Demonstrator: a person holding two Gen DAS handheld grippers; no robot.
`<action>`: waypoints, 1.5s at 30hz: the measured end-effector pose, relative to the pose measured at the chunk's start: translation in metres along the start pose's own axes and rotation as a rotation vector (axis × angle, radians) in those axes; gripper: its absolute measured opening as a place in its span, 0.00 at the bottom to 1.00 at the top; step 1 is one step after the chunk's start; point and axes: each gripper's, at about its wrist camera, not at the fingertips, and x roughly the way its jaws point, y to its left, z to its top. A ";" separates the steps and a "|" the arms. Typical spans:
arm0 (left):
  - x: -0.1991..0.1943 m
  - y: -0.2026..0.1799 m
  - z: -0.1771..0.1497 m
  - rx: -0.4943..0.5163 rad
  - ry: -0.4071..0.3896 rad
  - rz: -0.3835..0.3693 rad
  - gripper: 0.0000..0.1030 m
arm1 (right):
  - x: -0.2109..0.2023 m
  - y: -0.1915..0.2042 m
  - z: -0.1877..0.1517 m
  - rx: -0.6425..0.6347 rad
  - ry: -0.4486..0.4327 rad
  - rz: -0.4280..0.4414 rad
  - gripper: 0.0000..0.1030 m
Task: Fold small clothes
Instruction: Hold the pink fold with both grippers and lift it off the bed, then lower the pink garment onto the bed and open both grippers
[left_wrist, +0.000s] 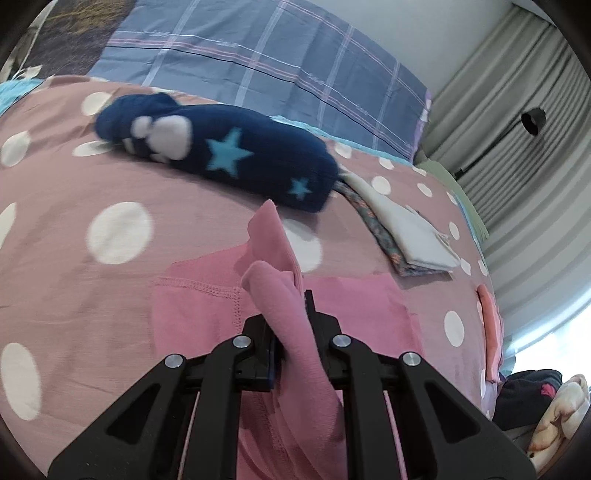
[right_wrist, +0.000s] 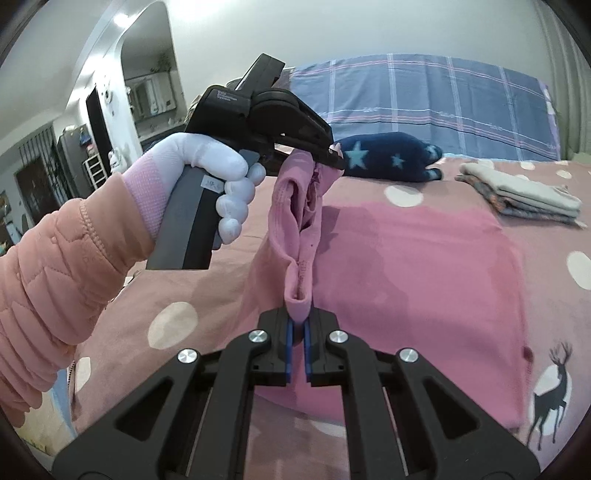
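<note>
We hold the right gripper (right_wrist: 298, 325) closed on a bunched edge of the soft pink knit garment (right_wrist: 424, 258), the fabric pinched between its blue pads. Ahead and up-left of it, the left gripper (right_wrist: 334, 157), carried in a white-gloved hand (right_wrist: 221, 184), is likewise clamped on the far end of the same raised edge; its own view shows pink cloth gripped between the closed jaws (left_wrist: 291, 314). The lifted edge hangs as a slack ridge between the two grippers, while the rest of the garment lies spread on the dusty-pink bedspread with white polka dots (left_wrist: 74, 184), directly below and to the right of the right gripper.

We judge the fold in progress: an edge is raised but not yet laid over, so this piece is unfinished. Beyond the garment, to the far right, a small stack of folded cloths, pale cream over patterned grey (right_wrist: 524, 192), suggests earlier pieces completed. Farther ahead lies a navy fleece bundle with light-blue stars (right_wrist: 388, 157), rolled rather than flat; whether it awaits folding we cannot tell. No containers are visible.
</note>
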 end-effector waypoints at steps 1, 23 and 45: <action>0.004 -0.008 0.000 0.010 0.005 -0.001 0.11 | -0.005 -0.007 -0.002 0.012 -0.005 -0.007 0.04; 0.125 -0.148 -0.028 0.240 0.147 0.032 0.10 | -0.050 -0.126 -0.054 0.335 -0.026 -0.086 0.04; 0.074 -0.168 -0.035 0.351 0.034 0.014 0.34 | -0.040 -0.152 -0.071 0.486 0.049 -0.015 0.07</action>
